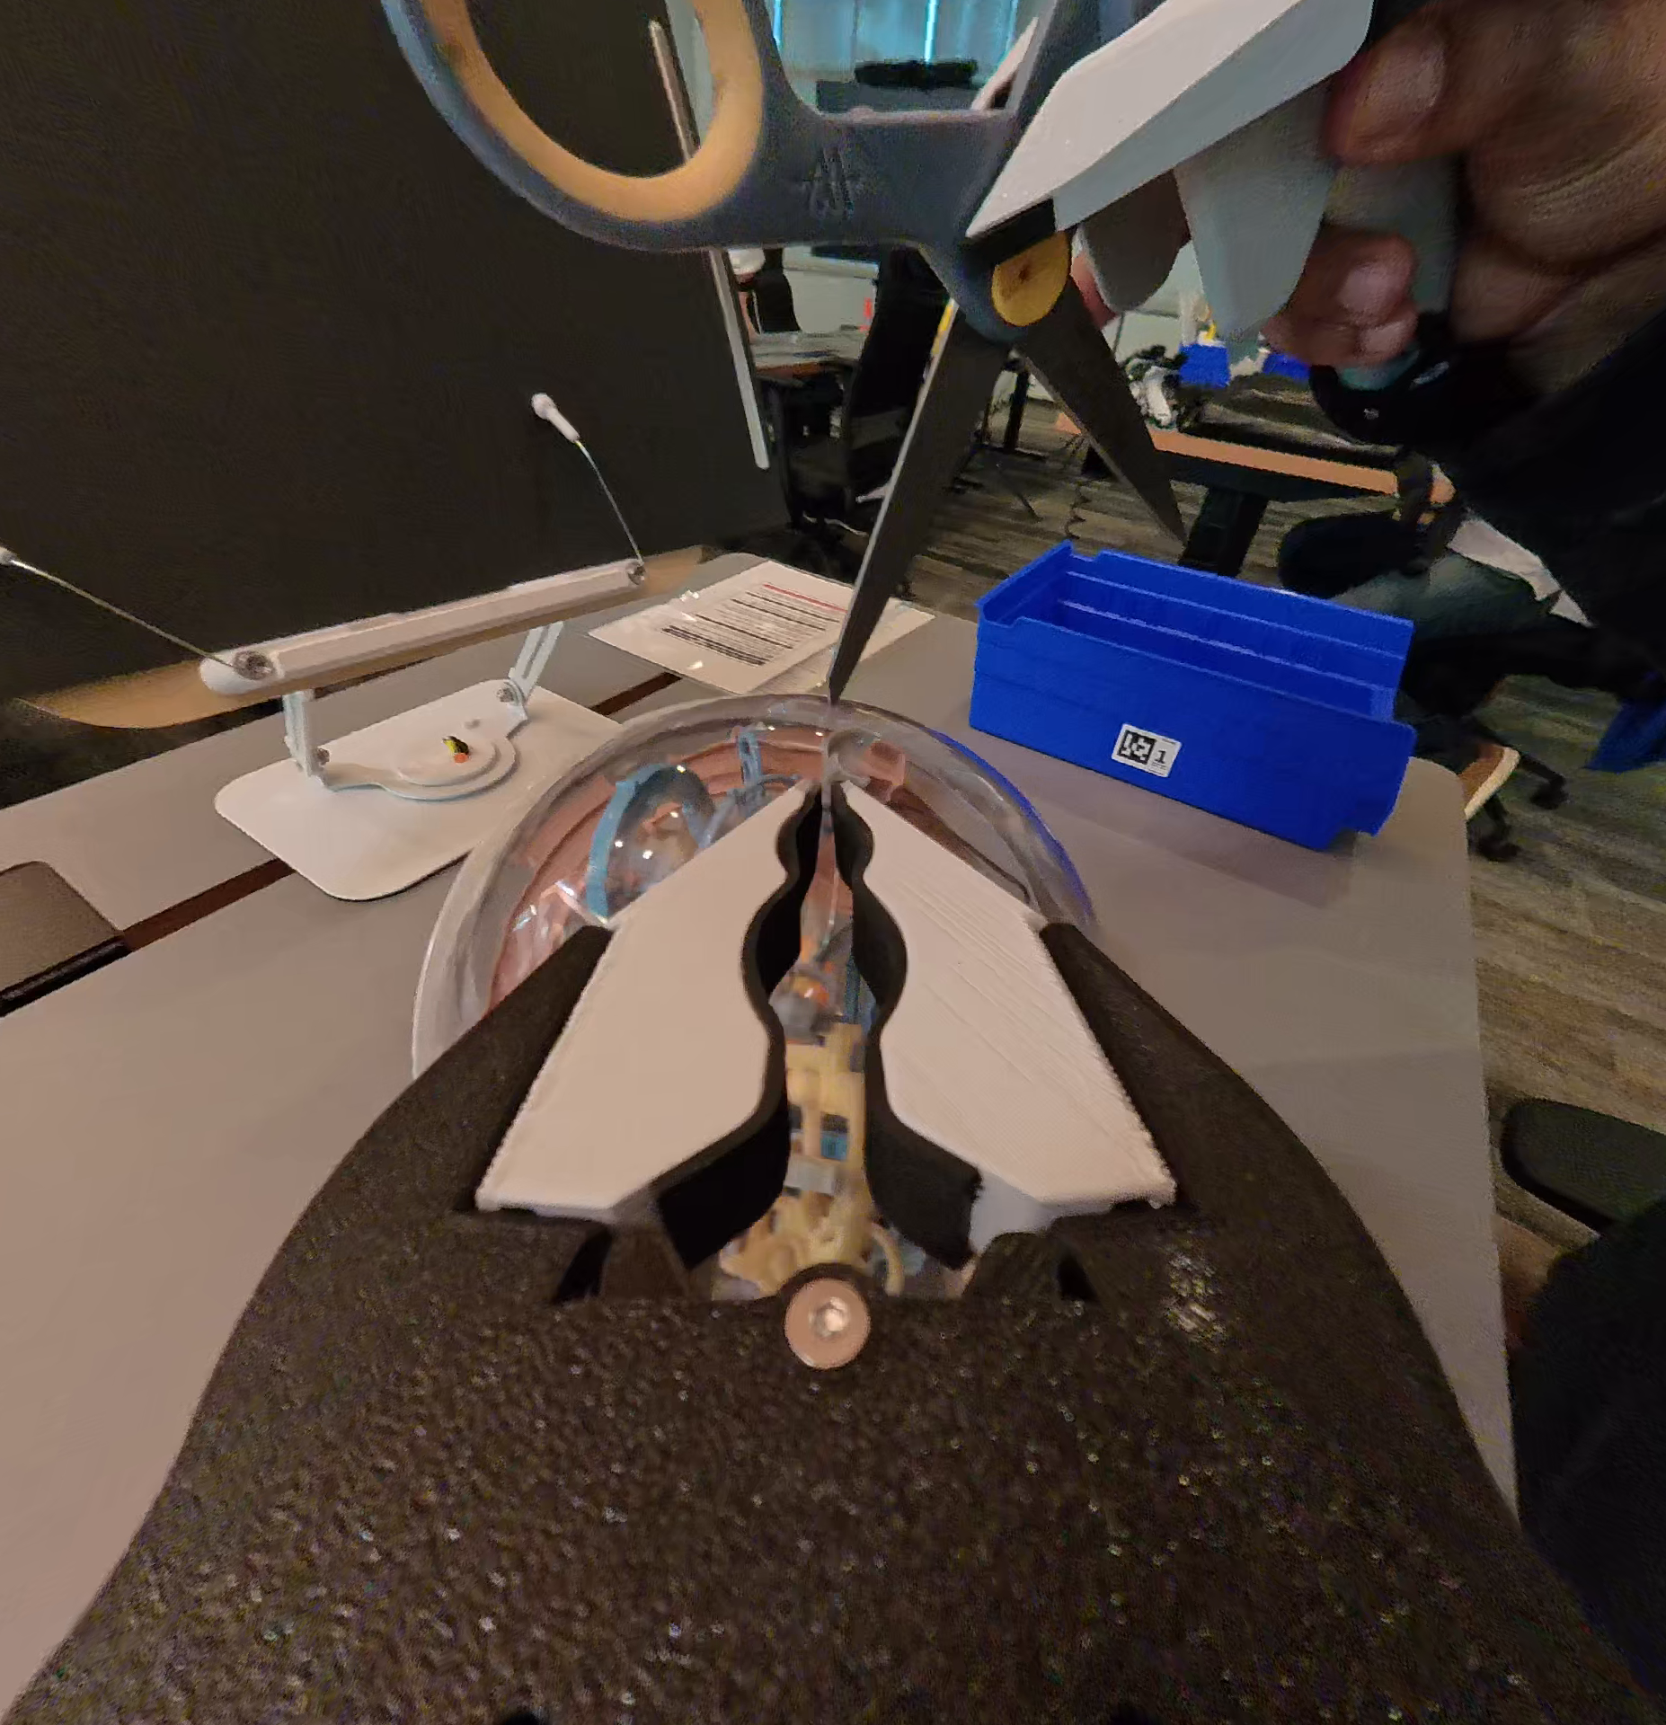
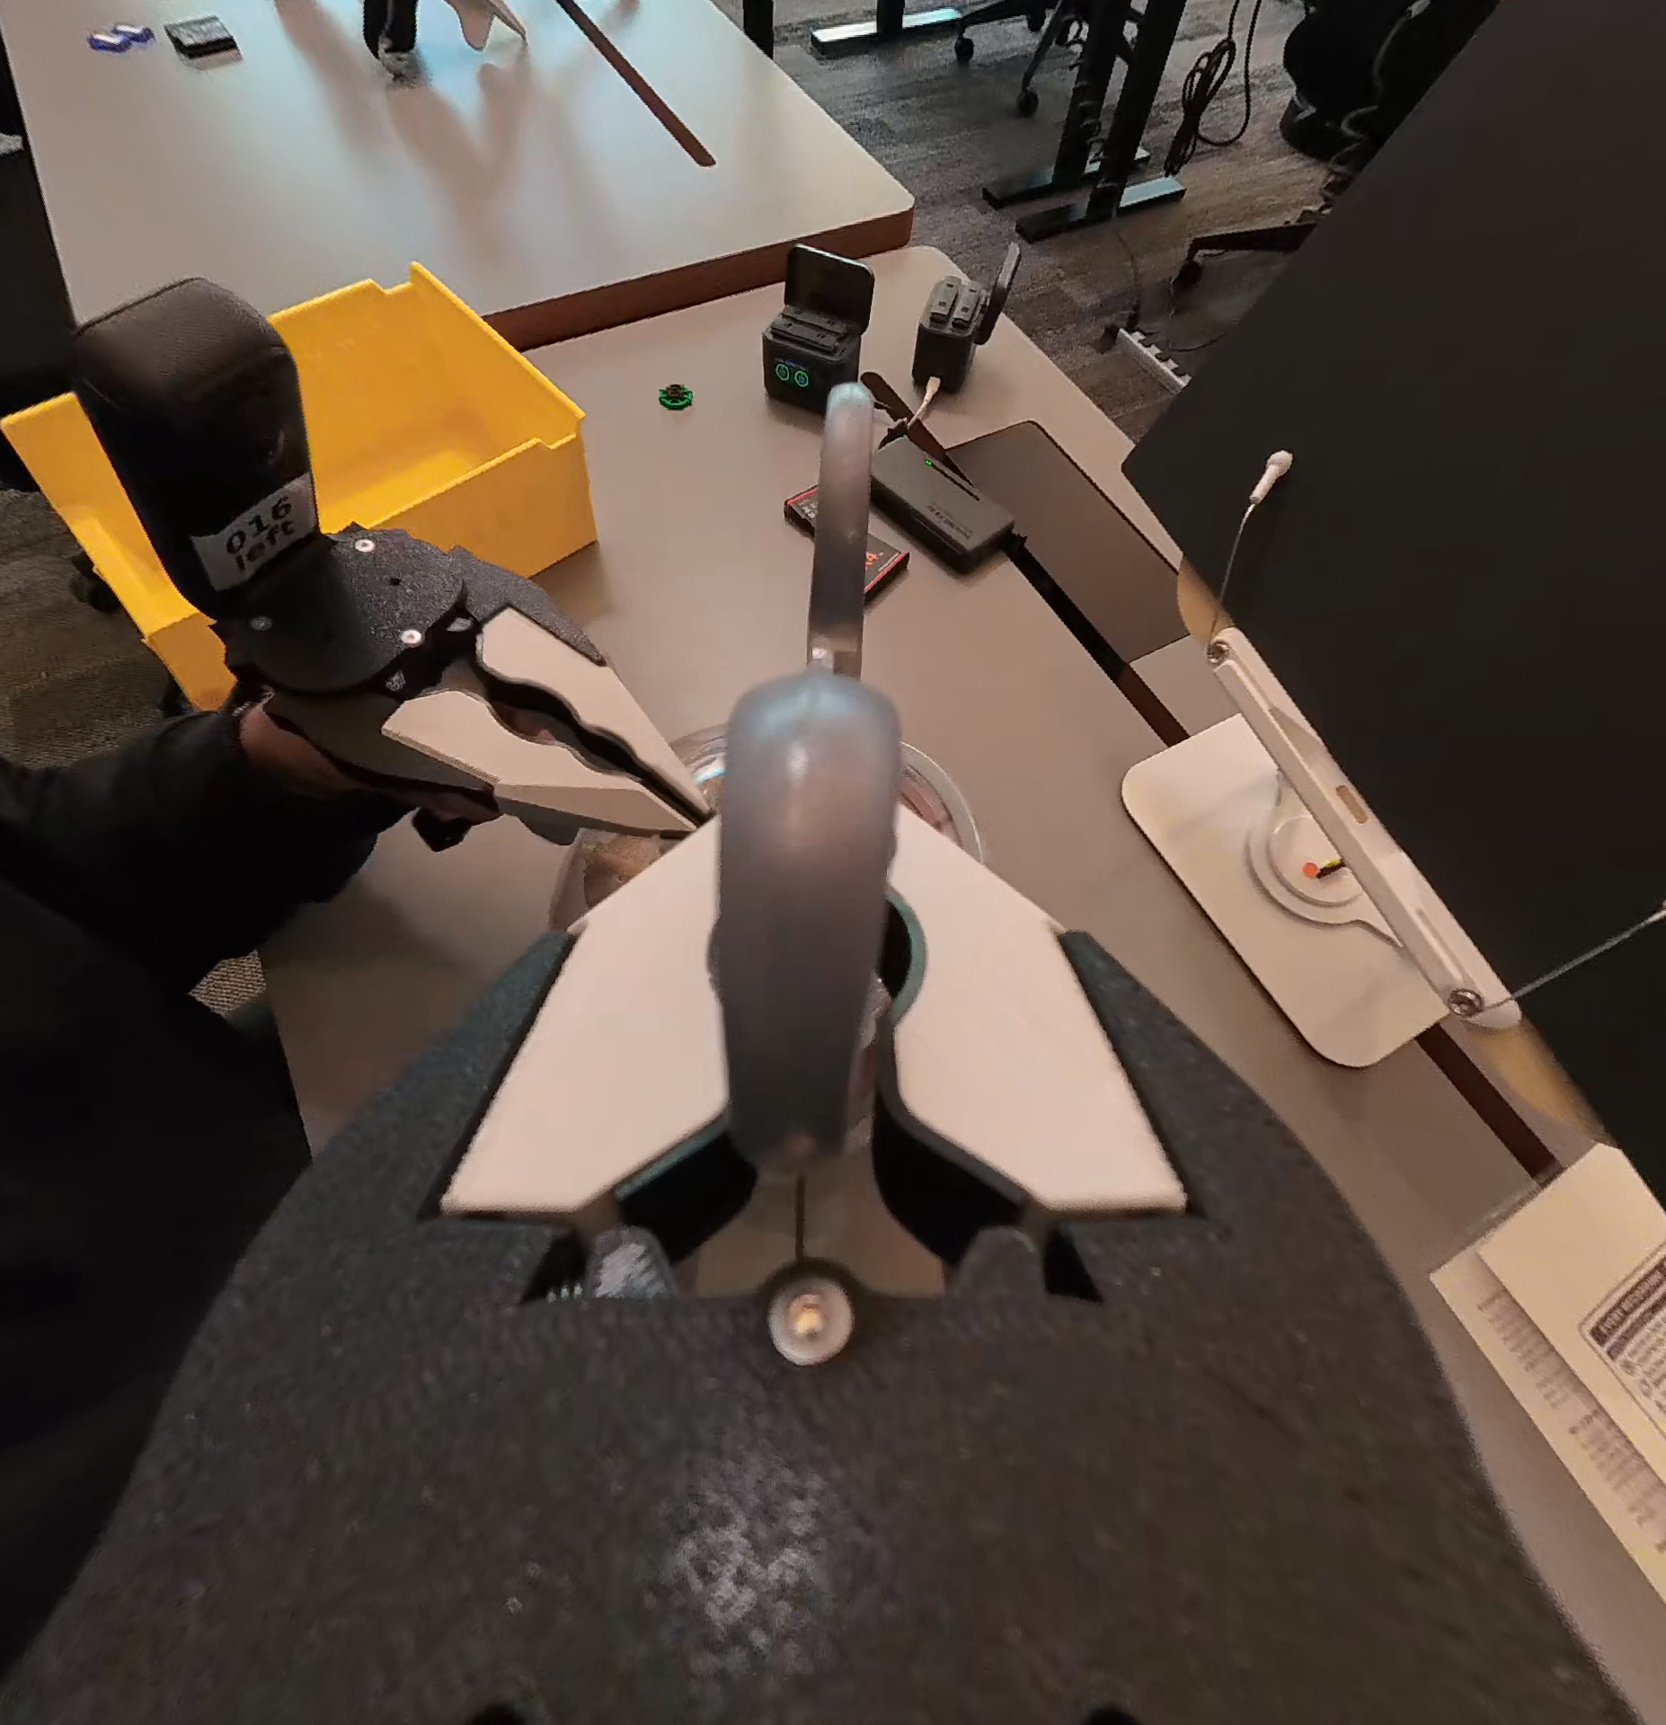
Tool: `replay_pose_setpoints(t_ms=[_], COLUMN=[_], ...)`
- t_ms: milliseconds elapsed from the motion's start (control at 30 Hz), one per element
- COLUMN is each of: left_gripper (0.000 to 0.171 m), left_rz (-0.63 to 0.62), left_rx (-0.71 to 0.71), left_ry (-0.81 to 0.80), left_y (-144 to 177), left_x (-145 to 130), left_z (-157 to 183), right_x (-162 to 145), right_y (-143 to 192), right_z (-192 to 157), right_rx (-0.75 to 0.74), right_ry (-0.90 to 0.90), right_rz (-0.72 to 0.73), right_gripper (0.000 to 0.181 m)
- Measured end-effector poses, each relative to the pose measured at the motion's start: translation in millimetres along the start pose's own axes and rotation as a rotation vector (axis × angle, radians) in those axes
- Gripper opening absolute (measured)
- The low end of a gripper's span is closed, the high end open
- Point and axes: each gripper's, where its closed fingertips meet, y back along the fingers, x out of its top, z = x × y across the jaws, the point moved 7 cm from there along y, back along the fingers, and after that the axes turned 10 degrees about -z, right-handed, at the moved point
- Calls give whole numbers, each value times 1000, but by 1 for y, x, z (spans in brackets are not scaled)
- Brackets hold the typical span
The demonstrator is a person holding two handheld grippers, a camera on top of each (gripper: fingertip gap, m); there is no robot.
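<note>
My left gripper (image 1: 825,793) is shut, its tips pinched on a clear plastic dome package (image 1: 549,859) that stands on the grey table and holds a tan and blue toy. My right gripper (image 2: 811,840) is shut on the grey loop handle of a pair of scissors (image 2: 801,887). In the left wrist view the scissors (image 1: 913,485) hang above the dome with the blades open. The tip of one blade touches the top of the dome just beyond my left fingertips. The right gripper (image 1: 1137,187) shows at the top right, held by a hand. The left gripper (image 2: 694,812) also shows in the right wrist view, beside the dome (image 2: 941,793).
A blue bin (image 1: 1184,691) stands beyond the dome on the right. A white stand with thin antennae (image 1: 390,793) sits to the left, a printed sheet (image 1: 764,616) behind. A yellow bin (image 2: 418,439), black charger cases (image 2: 815,327) and a black panel (image 1: 250,280) border the table.
</note>
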Motion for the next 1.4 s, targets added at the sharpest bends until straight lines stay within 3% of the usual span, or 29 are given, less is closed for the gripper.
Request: replay_pose_setpoints(t_ms=[33, 167, 267, 633, 1400], left_gripper=[8, 74, 90, 97, 84], left_rz=[19, 59, 2, -25, -9], left_rx=[0, 40, 66, 39, 47], left_ry=[-1, 45, 22, 12, 39], left_y=[1, 9, 3, -4, 4], left_x=[0, 1, -5, -11, -11], left_z=[-1, -19, -20, -18, -27], right_x=[1, 2, 4, 13, 42], right_y=[-1, -4, -6, -18, -46], right_z=[0, 1, 0, 9, 26], right_rx=[10, 54, 65, 86, 204], right_ry=[-3, -15, -7, 19, -5], right_rz=[5, 20, 22, -1, -101], right_gripper=[14, 14, 14, 13, 14])
